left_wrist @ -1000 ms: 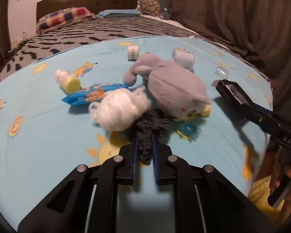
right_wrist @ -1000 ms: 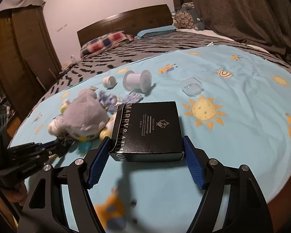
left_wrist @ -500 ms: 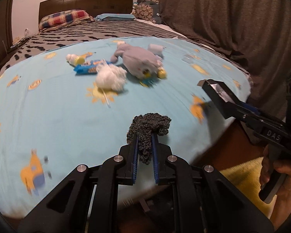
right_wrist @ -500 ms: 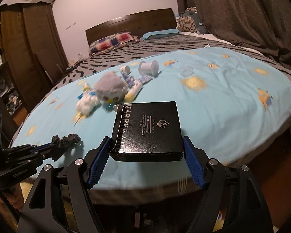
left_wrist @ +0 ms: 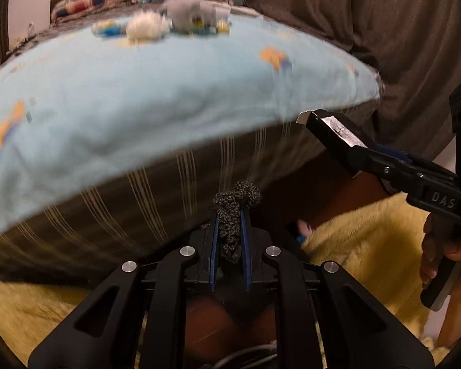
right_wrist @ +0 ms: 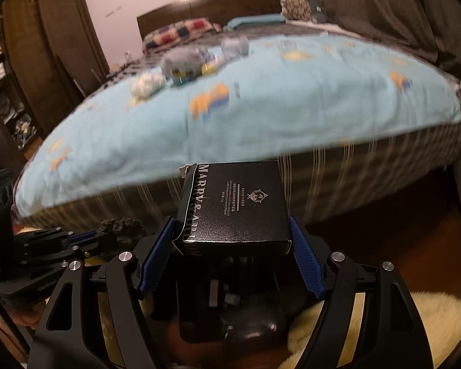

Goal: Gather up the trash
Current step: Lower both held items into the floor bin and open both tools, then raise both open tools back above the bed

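Observation:
My left gripper [left_wrist: 229, 215] is shut on a wad of dark grey knitted yarn [left_wrist: 235, 198] that sticks out past its blue pads. My right gripper [right_wrist: 232, 230] is shut on a flat black box [right_wrist: 235, 207] with silver lettering, a blue pad on each side of it. Both are held off the foot of the bed [right_wrist: 261, 117], lower than the mattress top. In the left wrist view the black box [left_wrist: 330, 127] comes in from the right, with a hand [left_wrist: 436, 255] on the handle. The yarn wad [right_wrist: 120, 225] shows at the left of the right wrist view.
On the blue sheet far back lie a grey plush toy [right_wrist: 181, 63], a white fluffy ball [right_wrist: 146, 84], a white roll [right_wrist: 235, 46] and small packets. A yellow fluffy rug [left_wrist: 362, 246] covers the floor below. Brown curtains [left_wrist: 368, 30] hang right, a wardrobe [right_wrist: 46, 49] stands left.
Both grippers have pulled back from over the sheet, past the foot edge of the bed, and sunk lower, each keeping its load. The striped mattress side and the rug now fill the lower view.

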Tool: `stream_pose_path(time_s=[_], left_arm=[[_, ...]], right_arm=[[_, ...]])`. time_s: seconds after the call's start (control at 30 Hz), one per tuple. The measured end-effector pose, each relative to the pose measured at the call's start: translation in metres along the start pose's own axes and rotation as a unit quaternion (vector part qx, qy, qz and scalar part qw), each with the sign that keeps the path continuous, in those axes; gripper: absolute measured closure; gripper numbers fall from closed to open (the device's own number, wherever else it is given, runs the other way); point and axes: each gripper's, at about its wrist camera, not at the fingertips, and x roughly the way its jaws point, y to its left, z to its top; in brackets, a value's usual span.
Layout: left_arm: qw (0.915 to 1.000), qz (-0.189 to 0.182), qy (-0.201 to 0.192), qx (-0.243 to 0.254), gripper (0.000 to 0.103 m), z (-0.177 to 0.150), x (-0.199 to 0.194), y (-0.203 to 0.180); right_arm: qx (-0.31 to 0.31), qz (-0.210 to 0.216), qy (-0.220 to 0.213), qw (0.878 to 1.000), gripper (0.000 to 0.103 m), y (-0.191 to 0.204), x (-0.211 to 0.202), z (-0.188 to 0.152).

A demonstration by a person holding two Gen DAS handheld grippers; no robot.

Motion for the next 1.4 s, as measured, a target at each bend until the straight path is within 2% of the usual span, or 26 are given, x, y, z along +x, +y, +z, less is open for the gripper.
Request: stream_pose_path(time_s=[0.23, 0.43, 0.57, 0.67, 0.73, 0.8, 0.87, 0.93, 1.07, 1.2, 1.4], left_arm=[[0.999, -0.003, 0.044, -0.008, 0.091, -0.029, 0.038, -0.001], [0.9968, -0.012, 0.078, -0.014, 0.09, -0.039, 0.069, -0.001], [0.995, -0.014, 0.097, -0.021, 0.086, -0.042, 0.083, 0.004], [0.9944, -0.012, 0.102, -0.024, 0.076, -0.042, 0.086, 0.006], [0.9944, -0.009, 0.102, -0.027, 0.073, -0.043, 0.087, 0.007], [0.9946, -0.006, 0.099, -0.029, 0.068, -0.042, 0.084, 0.011], [0.9954, 0.003, 0.091, -0.029, 0.048, -0.04, 0.077, 0.014], [0.9966, 0.007, 0.077, -0.028, 0.041, -0.035, 0.068, 0.014], [0.9984, 0.012, 0.048, -0.028, 0.029, -0.021, 0.048, 0.011], [0.9993, 0.02, 0.021, -0.025, 0.027, -0.008, 0.019, 0.013], [0.998, 0.031, -0.046, -0.029, 0.022, 0.029, -0.034, 0.026]], right_arm=[[0.021, -0.003, 0.07, 0.997, 0.029, -0.01, 0.04, -0.037], [0.037, 0.004, 0.11, 0.993, 0.029, -0.014, 0.074, -0.052], [0.055, 0.014, 0.122, 0.991, 0.026, -0.018, 0.086, -0.053], [0.057, 0.015, 0.124, 0.991, 0.022, -0.018, 0.09, -0.052], [0.059, 0.013, 0.123, 0.991, 0.019, -0.018, 0.092, -0.051], [0.059, 0.008, 0.119, 0.991, 0.017, -0.021, 0.09, -0.048], [0.06, 0.003, 0.113, 0.992, 0.015, -0.025, 0.085, -0.042], [0.062, 0.0, 0.1, 0.993, 0.011, -0.028, 0.077, -0.034], [0.064, 0.005, 0.073, 0.995, 0.011, -0.028, 0.061, -0.015], [0.06, 0.015, 0.035, 0.997, 0.011, -0.025, 0.035, 0.008], [0.025, -0.002, -0.052, 0.998, 0.011, -0.01, -0.011, 0.053]])
